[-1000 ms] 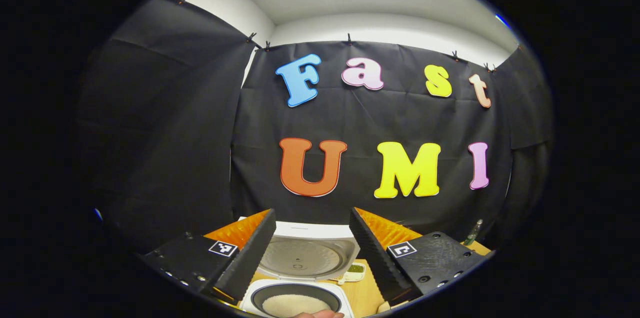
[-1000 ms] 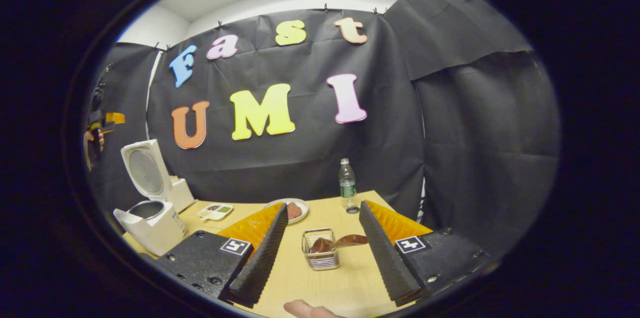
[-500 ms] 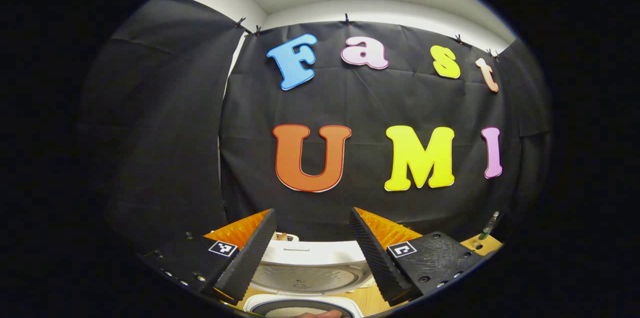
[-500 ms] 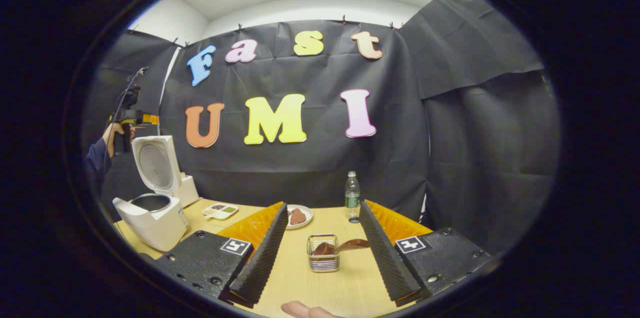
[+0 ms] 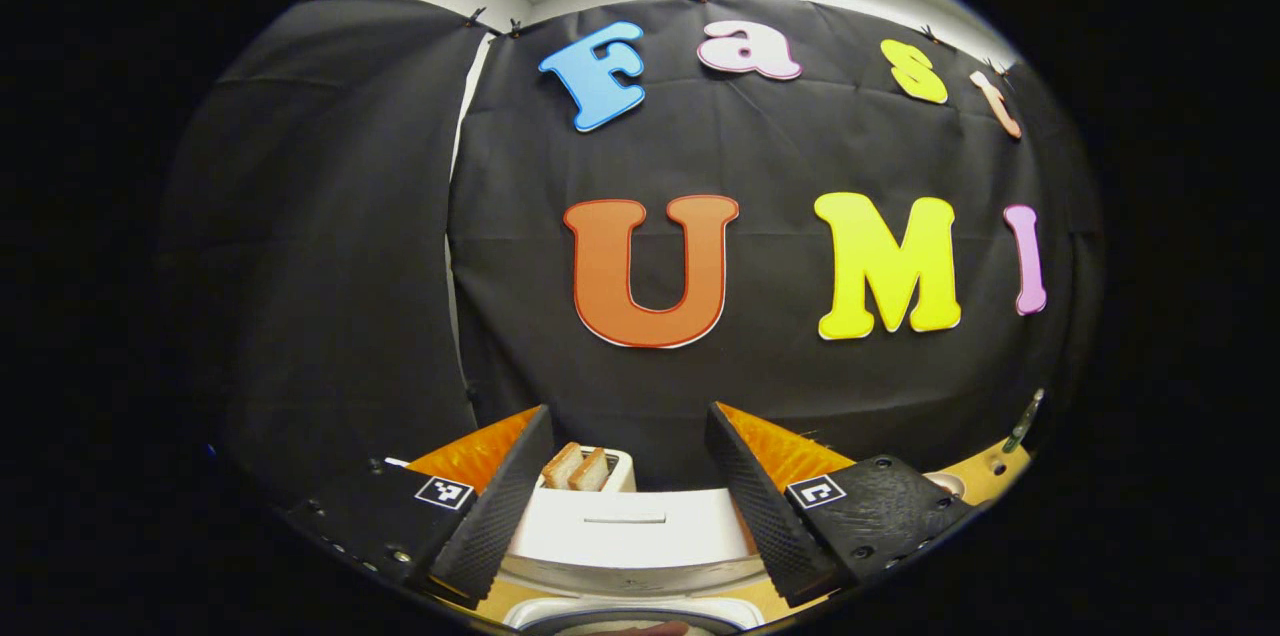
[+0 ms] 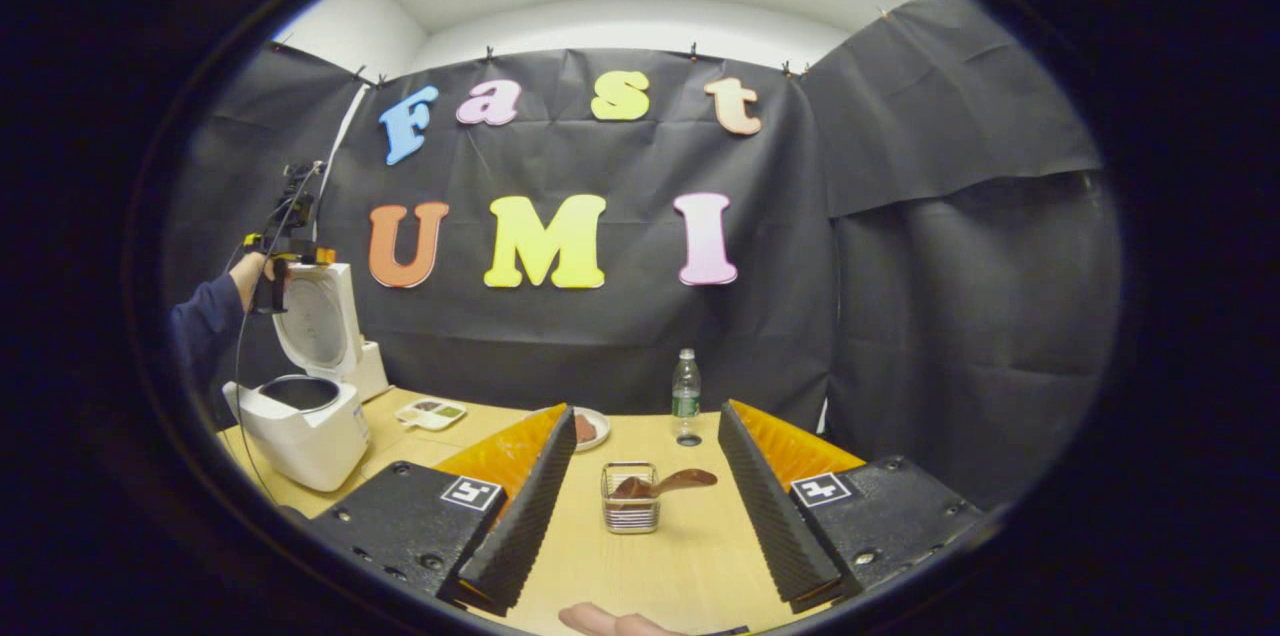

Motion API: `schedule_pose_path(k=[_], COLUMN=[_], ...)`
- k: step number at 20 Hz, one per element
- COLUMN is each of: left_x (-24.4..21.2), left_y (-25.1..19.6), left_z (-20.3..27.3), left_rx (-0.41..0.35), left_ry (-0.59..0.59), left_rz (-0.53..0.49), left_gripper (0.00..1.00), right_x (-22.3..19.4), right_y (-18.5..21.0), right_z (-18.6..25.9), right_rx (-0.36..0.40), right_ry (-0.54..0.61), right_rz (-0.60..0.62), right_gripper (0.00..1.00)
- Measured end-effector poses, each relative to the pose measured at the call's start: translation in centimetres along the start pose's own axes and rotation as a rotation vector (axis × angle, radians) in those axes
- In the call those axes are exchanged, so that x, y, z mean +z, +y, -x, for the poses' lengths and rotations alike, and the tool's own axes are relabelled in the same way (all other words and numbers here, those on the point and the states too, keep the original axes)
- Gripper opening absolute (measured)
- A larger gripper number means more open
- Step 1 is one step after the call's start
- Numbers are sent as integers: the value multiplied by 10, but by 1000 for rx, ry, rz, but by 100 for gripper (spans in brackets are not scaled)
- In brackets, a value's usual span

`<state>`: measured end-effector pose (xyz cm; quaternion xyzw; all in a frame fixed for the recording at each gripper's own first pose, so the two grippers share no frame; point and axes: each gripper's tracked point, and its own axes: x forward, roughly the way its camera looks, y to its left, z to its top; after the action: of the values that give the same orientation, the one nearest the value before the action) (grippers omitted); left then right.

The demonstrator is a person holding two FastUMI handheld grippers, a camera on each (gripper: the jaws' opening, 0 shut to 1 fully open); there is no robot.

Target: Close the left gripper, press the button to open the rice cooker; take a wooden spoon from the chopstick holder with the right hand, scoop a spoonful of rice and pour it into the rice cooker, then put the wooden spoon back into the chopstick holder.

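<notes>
The wooden spoon (image 6: 665, 483) lies across the rim of the wire chopstick holder (image 6: 630, 511), bowl end inside at the left, its long axis running out to the right and slightly up. The holder stands on the wooden surface (image 6: 690, 566), straight ahead of the right tongs (image 6: 645, 516) and framed in the gap between their two fingers, a little way beyond the tips. Those tongs are spread wide and hold nothing. The spoon appears to be back in its holder, so the sequence looks close to done, though whether rice went in cannot be told from here.

The rice cooker (image 6: 300, 416) stands well apart at the left of the surface, lid (image 6: 315, 316) raised upright. The left tongs (image 6: 285, 251), in a sleeved hand, hover at the top edge of that lid; from their own view (image 5: 620, 506) they are also wide open and empty, the lid's top (image 5: 625, 536) just below.

A small dish (image 6: 590, 428), a water bottle (image 6: 685, 396) and a divided tray (image 6: 430, 413) stand farther back.
</notes>
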<state>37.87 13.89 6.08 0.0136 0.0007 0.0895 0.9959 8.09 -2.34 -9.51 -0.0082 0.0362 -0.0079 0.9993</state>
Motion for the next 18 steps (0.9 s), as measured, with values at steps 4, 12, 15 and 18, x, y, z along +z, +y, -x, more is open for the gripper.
schedule_pose_path(k=[4,12,15,18], left_x=[-7,-25,-44,-85], left_y=[-3,-4,-7,-5], left_z=[22,81,98,115], left_rx=[-35,-39,-46,-33], left_ry=[36,58,89,203], left_rz=[2,-2,-4,5], left_gripper=[99,98,98,98], right_x=[5,5,-1,-16], right_y=[12,18,9,0], right_z=[19,54,67,76], right_rx=[24,60,59,61], right_ry=[-11,-33,-46,-36], right_rz=[-12,-50,-68,-105], right_gripper=[90,94,90,90])
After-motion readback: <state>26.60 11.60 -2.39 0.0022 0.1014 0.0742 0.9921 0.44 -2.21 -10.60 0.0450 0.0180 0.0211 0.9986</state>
